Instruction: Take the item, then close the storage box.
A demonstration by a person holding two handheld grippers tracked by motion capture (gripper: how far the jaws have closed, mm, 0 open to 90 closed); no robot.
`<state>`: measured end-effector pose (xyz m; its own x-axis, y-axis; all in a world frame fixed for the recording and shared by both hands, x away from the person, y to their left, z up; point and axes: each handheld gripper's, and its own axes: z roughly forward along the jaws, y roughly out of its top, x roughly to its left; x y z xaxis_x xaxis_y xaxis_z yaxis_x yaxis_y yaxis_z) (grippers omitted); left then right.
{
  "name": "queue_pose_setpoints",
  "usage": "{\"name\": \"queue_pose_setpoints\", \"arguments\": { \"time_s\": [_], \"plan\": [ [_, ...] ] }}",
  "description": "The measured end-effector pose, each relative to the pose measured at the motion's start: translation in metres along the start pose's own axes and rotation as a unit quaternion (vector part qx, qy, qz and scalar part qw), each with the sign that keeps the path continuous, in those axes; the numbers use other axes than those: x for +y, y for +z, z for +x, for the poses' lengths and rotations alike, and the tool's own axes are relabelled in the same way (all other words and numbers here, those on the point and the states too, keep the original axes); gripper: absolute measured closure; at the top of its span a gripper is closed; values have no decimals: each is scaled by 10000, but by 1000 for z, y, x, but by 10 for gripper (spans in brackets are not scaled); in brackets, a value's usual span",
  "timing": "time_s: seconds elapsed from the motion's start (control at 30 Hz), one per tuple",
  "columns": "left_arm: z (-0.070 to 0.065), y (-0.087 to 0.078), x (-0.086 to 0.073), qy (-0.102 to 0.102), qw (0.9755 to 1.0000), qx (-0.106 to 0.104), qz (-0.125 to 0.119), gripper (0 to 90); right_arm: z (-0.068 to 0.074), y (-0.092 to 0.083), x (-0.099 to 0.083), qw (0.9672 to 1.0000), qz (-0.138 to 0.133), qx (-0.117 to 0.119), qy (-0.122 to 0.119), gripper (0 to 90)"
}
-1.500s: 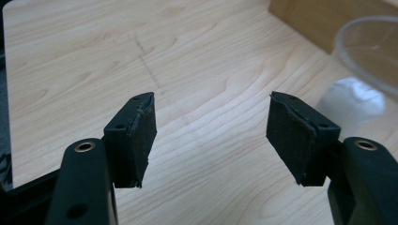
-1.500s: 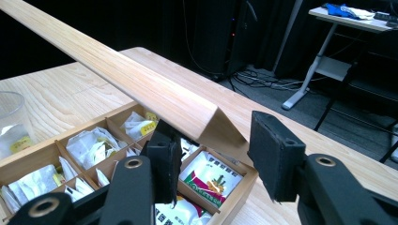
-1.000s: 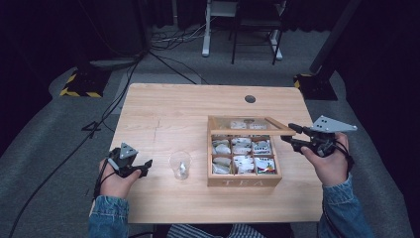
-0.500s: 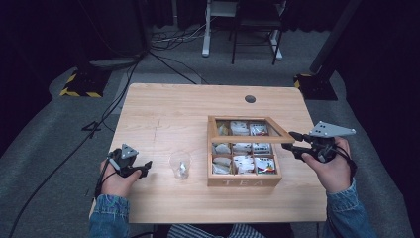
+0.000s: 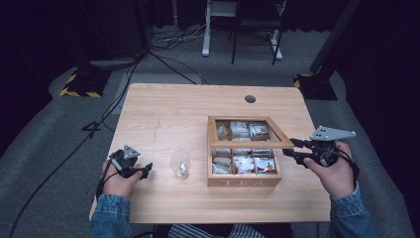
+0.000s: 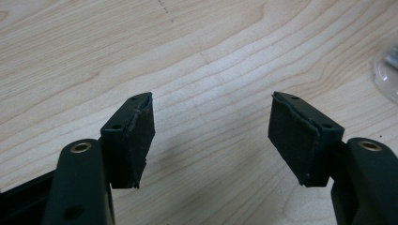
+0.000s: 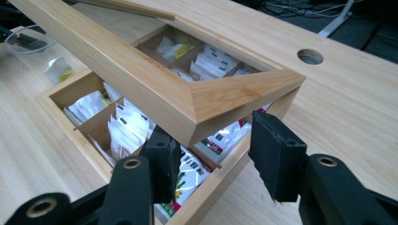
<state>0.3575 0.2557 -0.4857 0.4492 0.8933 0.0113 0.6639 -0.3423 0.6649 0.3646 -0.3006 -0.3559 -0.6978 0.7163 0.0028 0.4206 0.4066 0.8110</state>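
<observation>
- A wooden tea box (image 5: 243, 182) sits right of centre on the table (image 5: 173, 111), with "TEA" on its near wall.
- Its lid (image 5: 250, 144) is half raised and hangs tilted over the compartments, hinged at the far side.
- In the right gripper view the lid (image 7: 187, 93) runs from the upper left down to a mitred corner at mid-frame, above the box (image 7: 61, 96).
- The right gripper (image 5: 293, 148) comes in from the right of the high view, held by a hand (image 5: 333, 171) in a denim sleeve.
- In its own view the right gripper (image 7: 213, 152) has one jaw under the lid's corner, over the tea bags (image 7: 131, 129), and the other outside the box's edge.
- The corner sits in the gap between the pads; I cannot tell whether they press on it.
- The tea bags (image 5: 242, 163) fill the compartments, white sachets with a few coloured ones.
- A clear cup (image 5: 180, 164) stands just left of the box with something small and pale inside.
- The left gripper (image 5: 143, 170) rests low at the lower left of the high view, near the cup but apart from it.
- In its own view the left gripper (image 6: 211, 136) has its jaws spread wide over bare wood, with nothing between them; the cup's rim (image 6: 387, 70) peeks in at the right edge.
</observation>
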Motion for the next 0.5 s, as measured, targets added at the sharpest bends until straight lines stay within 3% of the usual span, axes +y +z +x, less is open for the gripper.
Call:
{"name": "queue_pose_setpoints", "arguments": {
  "time_s": [0.3, 0.5],
  "plan": [
    [0, 7, -3, 37, 9999, -20, 125, 323, 0, 2, -3, 9999, 99, 110, 37, 542],
    [1, 9, -5, -72, 9999, -101, 99, 317, 0, 3, -7, 9996, 190, 189, 72, 542]
  ]
}}
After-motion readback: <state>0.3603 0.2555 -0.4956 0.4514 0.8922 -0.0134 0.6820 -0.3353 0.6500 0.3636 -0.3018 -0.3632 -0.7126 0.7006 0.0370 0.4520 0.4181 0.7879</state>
